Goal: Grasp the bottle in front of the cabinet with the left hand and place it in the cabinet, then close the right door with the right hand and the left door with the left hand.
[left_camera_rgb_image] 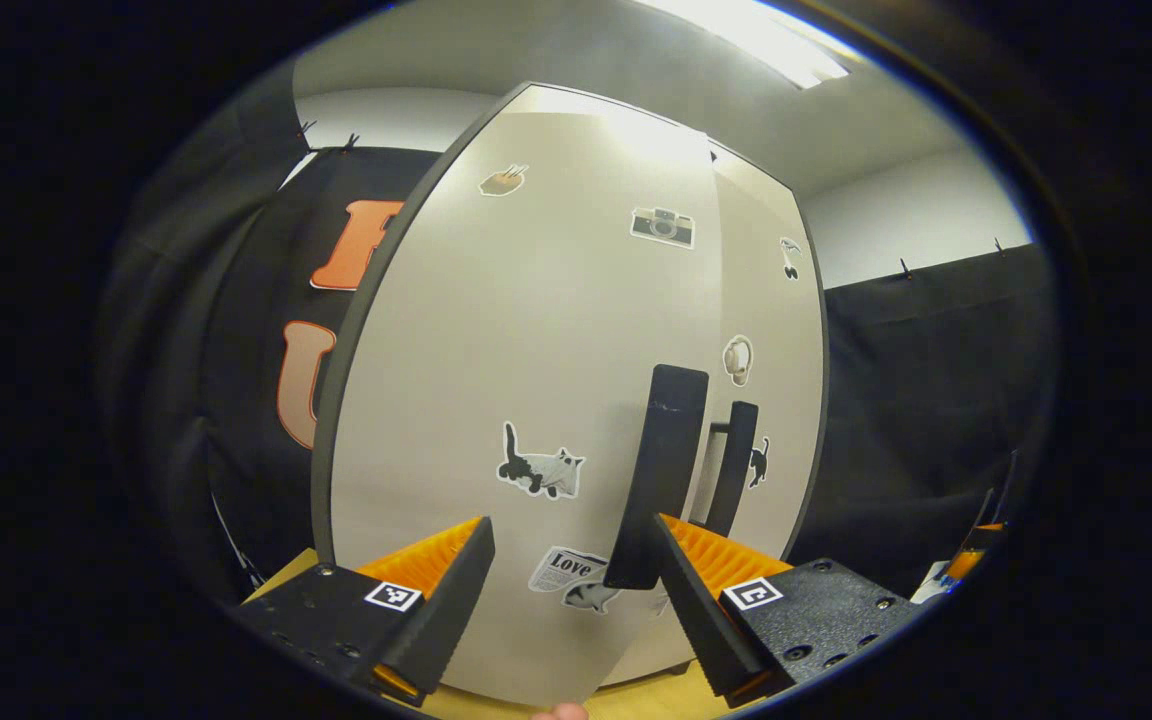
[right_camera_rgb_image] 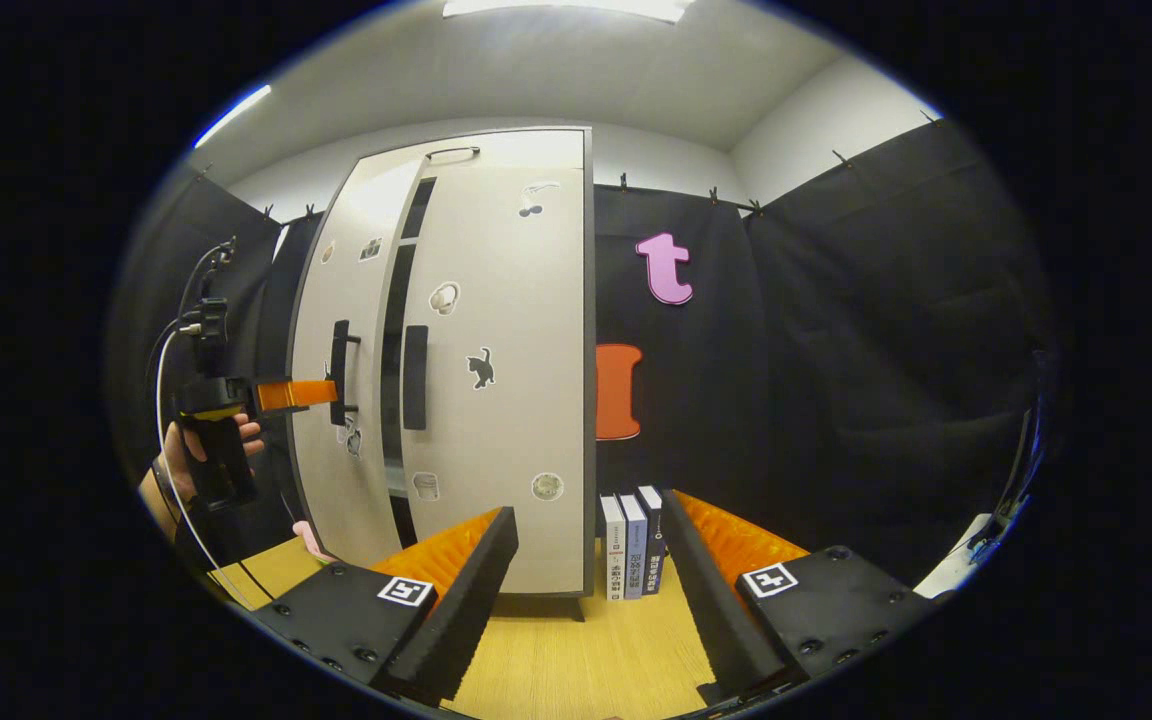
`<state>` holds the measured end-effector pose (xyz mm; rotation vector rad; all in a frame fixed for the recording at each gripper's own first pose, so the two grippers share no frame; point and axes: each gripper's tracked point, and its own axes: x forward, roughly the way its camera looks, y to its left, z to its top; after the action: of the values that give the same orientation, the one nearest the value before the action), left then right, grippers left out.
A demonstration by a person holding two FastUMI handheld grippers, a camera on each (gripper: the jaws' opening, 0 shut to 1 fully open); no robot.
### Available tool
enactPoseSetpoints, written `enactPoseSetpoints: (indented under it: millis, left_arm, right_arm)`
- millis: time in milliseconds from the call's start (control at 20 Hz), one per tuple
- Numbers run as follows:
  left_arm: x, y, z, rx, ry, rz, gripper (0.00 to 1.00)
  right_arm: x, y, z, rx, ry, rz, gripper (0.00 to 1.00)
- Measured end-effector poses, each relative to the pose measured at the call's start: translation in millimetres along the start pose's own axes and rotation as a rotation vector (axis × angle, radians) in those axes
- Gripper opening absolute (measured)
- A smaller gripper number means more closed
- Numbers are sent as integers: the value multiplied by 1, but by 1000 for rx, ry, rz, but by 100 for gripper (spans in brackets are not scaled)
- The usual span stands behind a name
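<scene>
The pale cabinet stands on a wooden table. Its right door lies flat against the front. Its left door stands slightly ajar, with a dark gap between the two. In the left gripper view the left door is very close, covered in stickers, and its black handle rises just above one finger. My left gripper is open with its fingers against this door. In the right gripper view a hand holds the left gripper at the left door's handle. My right gripper is open, back from the cabinet.
Three books stand upright on the table against the cabinet's right side. Black cloth walls close in on the left, back and right. The right door's black handle sits beside the gap. A cable hangs from the left gripper's body.
</scene>
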<state>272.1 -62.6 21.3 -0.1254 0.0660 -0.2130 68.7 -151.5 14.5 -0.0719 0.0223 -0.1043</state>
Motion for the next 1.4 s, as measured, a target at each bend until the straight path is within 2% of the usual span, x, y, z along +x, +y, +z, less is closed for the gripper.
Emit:
enactPoseSetpoints:
  millis: [300, 500, 700, 950, 1400]
  left_arm:
    - [19, -5, -3, 32, -3, 24, 94]
    - [6, -15, -3, 18, 20, 11, 95]
    - [-42, -25, 20, 30, -29, 17, 95]
    - [-112, -22, 32, 80, -93, 80, 94]
    - [-197, -35, 11, 93, -82, 158, 94]
  right_arm:
    - [2, 6, 0, 23, -5, 5, 96]
    - [5, 20, -3, 57, 7, 45, 96]
    - [11, 31, -9, 49, 17, 84, 96]
    - [19, 60, -19, 62, 49, 163, 96]
    - [15, 96, -27, 62, 50, 240, 96]
